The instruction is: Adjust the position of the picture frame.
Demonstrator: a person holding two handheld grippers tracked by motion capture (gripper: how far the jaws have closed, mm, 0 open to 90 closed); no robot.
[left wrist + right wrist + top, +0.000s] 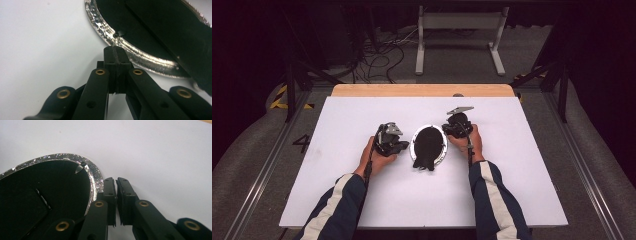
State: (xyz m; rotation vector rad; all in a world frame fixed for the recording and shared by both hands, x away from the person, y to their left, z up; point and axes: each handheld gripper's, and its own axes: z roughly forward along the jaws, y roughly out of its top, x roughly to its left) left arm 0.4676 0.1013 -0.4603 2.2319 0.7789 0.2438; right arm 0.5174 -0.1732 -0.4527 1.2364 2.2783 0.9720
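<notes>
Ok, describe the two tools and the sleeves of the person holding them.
The left tool and right tool are black, with two straight jaws on linked arms set with brass-coloured rivets. Each carries a grey three-cornered plate on top and trails a dark cable along the forearm. The sleeves are dark navy with a broad white stripe.

You work at a table (362, 210) covered by a white sheet, with a bare strip of light wood (422, 90) exposed along its far edge. Grey carpet (257, 150) covers the floor around you. Metal rails (259, 175) run along the floor on both sides of the table. Yellow-and-black hazard tape (279, 97) marks the floor at the far left. Beyond the table stands a grey metal frame (459, 37), with loose black cables (382, 57) lying beside it. The far surroundings are dark.
</notes>
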